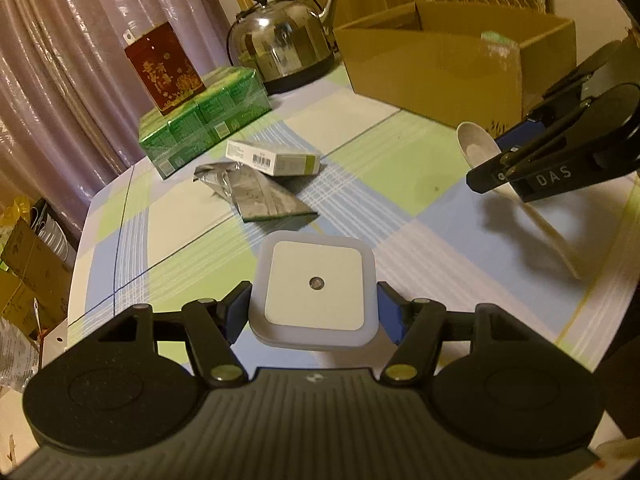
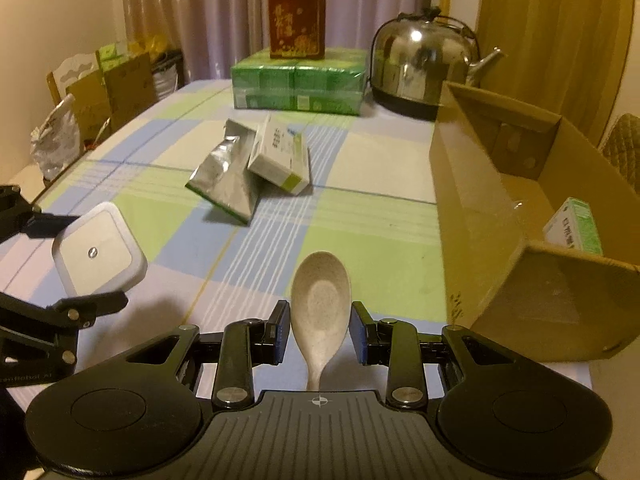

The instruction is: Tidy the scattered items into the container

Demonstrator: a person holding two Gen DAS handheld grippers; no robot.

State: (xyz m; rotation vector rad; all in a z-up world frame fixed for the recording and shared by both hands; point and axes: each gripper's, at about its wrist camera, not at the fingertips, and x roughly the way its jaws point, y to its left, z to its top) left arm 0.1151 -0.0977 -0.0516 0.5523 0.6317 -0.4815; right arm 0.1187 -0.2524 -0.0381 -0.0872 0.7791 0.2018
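My left gripper [image 1: 314, 312] stands around a white square night light [image 1: 316, 290], a pad close on each side, the light lying on the table. It also shows in the right wrist view [image 2: 98, 250]. My right gripper [image 2: 320, 336] stands around a beige spoon [image 2: 320, 300] lying bowl-up, with a small gap on each side. The spoon also shows in the left wrist view [image 1: 478, 148]. A white and green box [image 2: 280, 156] and a silver foil pouch [image 2: 226, 178] lie mid-table. The cardboard box [image 2: 472, 216] stands at the right, holding a green and white carton [image 2: 576, 226].
A green wrapped pack [image 2: 298, 82] with a red tin [image 2: 296, 20] on it stands at the far end, next to a steel kettle [image 2: 420, 64]. Cardboard boxes and bags [image 2: 108, 92] sit beyond the table's left edge.
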